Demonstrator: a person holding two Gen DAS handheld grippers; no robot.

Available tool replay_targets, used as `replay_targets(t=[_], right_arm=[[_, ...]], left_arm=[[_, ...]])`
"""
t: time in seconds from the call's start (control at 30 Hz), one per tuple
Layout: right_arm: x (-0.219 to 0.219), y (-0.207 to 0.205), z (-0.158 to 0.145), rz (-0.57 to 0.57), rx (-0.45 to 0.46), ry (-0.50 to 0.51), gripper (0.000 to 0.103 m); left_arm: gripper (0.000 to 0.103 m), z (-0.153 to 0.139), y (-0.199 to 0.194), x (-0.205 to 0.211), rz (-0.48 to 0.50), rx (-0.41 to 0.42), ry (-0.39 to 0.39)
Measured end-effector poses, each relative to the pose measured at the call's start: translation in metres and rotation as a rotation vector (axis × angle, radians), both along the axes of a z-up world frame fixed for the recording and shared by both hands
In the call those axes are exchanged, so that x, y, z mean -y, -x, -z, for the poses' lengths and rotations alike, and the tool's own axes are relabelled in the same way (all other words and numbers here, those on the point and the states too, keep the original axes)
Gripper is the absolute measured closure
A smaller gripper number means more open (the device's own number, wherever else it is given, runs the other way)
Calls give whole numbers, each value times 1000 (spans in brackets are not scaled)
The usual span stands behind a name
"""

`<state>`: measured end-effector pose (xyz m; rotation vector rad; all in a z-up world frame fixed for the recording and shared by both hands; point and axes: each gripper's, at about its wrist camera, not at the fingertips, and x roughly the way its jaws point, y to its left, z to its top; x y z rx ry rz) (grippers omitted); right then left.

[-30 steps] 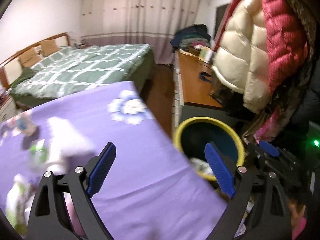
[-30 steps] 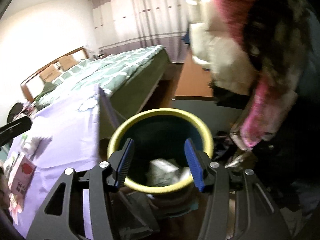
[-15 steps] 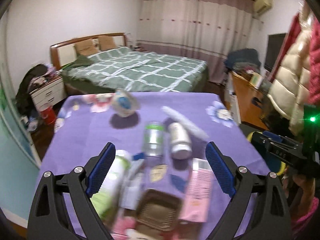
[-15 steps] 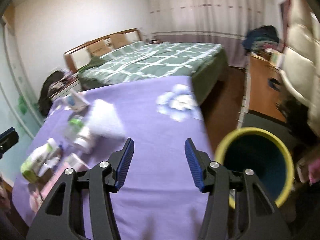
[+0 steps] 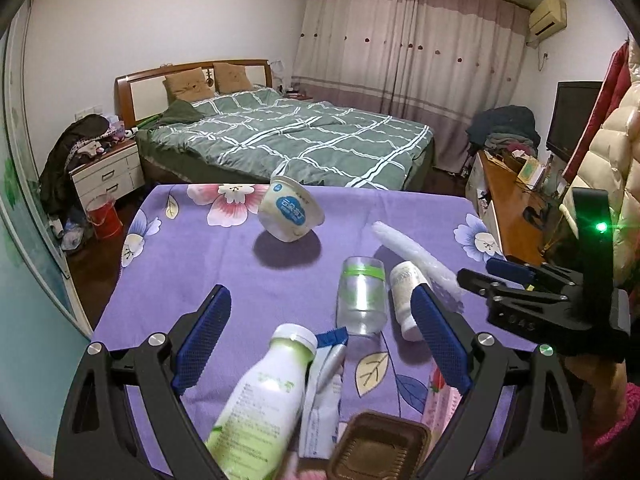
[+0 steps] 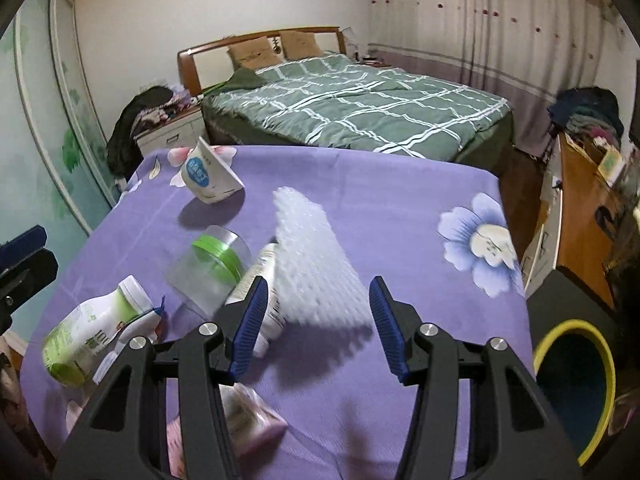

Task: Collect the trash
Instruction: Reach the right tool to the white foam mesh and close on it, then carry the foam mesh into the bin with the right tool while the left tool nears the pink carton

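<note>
Trash lies on a purple flowered tablecloth [image 5: 192,264]: a white yogurt cup [image 5: 290,213] [image 6: 208,178], a clear jar with a green band [image 5: 361,300] [image 6: 212,270], a small white bottle [image 5: 404,298], a white foam wrap [image 6: 312,264] [image 5: 416,258], a green-white drink bottle [image 5: 260,400] [image 6: 92,340], a brown tray [image 5: 378,450] and a pink packet [image 6: 248,420]. My left gripper [image 5: 320,340] is open above the drink bottle. My right gripper [image 6: 316,324] is open just in front of the foam wrap. The yellow-rimmed bin [image 6: 576,392] stands off the table's right edge.
A green-quilted bed [image 5: 288,140] stands behind the table. A wooden desk [image 5: 504,200] with clutter and hanging coats [image 5: 612,152] are to the right. A nightstand [image 5: 104,172] and a red bucket [image 5: 102,216] are at the left. The right gripper shows in the left wrist view [image 5: 512,276].
Both grippers swung left from the bin back over the table. The trash items have come into view in front of them. Both stay open and empty.
</note>
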<state>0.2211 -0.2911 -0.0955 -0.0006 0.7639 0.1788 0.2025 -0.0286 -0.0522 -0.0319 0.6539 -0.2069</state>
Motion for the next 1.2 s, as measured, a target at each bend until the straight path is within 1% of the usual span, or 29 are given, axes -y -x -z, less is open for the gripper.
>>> replay_targets(t=[0.13, 0.17, 0.2, 0.23, 0.3, 0.37, 0.4, 0.6, 0.73, 0.8, 0.87, 0.9, 0.97, 1.0, 1.03, 1.1, 1.2], right_arm=[[-11, -15, 10, -2, -28, 36, 52], [-12, -19, 13, -1, -36, 44, 55], [-13, -21, 15, -1, -42, 50, 62], [-14, -24, 18, -2, -54, 53, 66], [-14, -27, 21, -4, -68, 50, 83], [-11, -25, 21, -1, -58, 44, 87], [-9, -24, 20, -1, -51, 39, 88], [11, 2, 2, 29, 21, -26, 89], [43, 27, -14, 100, 89, -87, 89], [65, 38, -20, 170, 126, -102, 89], [99, 48, -24, 297, 174, -114, 89], [110, 51, -24, 342, 187, -114, 89], [143, 58, -21, 505, 217, -80, 89], [157, 61, -17, 580, 221, -63, 89], [168, 62, -14, 631, 217, -53, 89], [189, 63, -1, 735, 189, -37, 89], [207, 64, 13, 809, 142, -42, 89]], left_arm=[[13, 1, -10, -2, -3, -4, 6], [13, 2, -11, -2, -2, -5, 9], [13, 3, -12, -3, -1, -6, 10], [13, 4, -14, -3, 1, -8, 11], [13, 7, -16, -2, 5, -14, 13], [13, 9, -17, -2, 7, -18, 15], [13, 10, -17, -2, 7, -21, 17], [13, 13, -14, 1, 15, -24, 21], [13, 10, -9, 5, 25, -18, 23], [13, 9, -7, 8, 34, -15, 25], [13, 7, -3, 13, 46, -11, 28], [12, 6, -1, 14, 50, -9, 29], [12, 5, 2, 19, 62, -8, 28], [11, 5, 4, 22, 69, -8, 25], [11, 5, 5, 25, 76, -9, 23], [11, 4, 8, 29, 90, -11, 21], [11, 5, 10, 39, 116, -16, 14]])
